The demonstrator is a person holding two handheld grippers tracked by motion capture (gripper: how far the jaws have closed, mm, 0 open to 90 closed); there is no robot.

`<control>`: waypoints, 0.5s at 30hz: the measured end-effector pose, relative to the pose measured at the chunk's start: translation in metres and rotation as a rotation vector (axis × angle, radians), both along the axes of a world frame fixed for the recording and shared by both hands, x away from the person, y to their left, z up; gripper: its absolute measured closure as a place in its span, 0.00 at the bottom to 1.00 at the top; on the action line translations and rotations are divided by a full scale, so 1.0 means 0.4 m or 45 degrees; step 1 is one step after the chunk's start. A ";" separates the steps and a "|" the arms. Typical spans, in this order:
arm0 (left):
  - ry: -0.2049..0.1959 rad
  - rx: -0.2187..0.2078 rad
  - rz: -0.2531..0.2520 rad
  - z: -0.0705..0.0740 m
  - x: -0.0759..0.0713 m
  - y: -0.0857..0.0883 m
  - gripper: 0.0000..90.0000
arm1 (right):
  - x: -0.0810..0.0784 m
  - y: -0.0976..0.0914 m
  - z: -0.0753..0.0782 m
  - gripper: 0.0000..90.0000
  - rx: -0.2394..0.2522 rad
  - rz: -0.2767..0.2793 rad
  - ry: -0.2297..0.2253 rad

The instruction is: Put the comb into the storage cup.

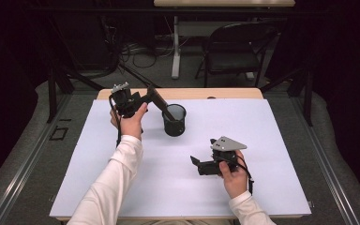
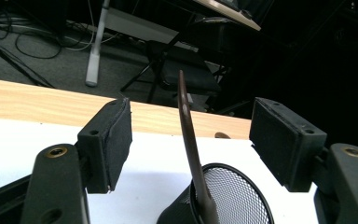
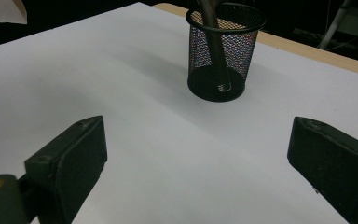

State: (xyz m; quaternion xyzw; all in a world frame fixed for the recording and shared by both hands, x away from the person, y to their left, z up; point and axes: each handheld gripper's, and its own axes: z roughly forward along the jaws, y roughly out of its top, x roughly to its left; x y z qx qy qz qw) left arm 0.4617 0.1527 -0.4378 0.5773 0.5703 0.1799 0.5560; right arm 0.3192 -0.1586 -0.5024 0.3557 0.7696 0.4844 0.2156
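Presently, findings as observed:
Left hand-held gripper (image 2: 191,144): released; jaws stood wide, pads clear of the tool on both sides, raised over the cup's far-left side.
Dark spatula (image 2: 189,140): between those jaws, untouched, handle end down in the cup, leaning on the rim.
Mesh cup (image 1: 174,120): upright on the white worktop (image 1: 262,140), toward the far edge.
Right hand-held gripper (image 3: 196,154): released, nothing between the jaws, low over the worktop, well apart from the cup and pointed at it.
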 end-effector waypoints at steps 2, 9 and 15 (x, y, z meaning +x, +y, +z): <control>-0.004 0.016 -0.001 0.005 -0.005 0.004 0.33 | 0.000 0.000 0.000 0.05 0.001 0.001 -0.001; -0.007 0.028 -0.043 0.026 -0.026 0.012 0.33 | 0.000 0.000 0.000 0.05 0.000 -0.002 -0.002; -0.042 0.055 -0.089 0.044 -0.045 0.012 0.33 | 0.000 0.001 0.000 0.05 -0.003 -0.001 -0.002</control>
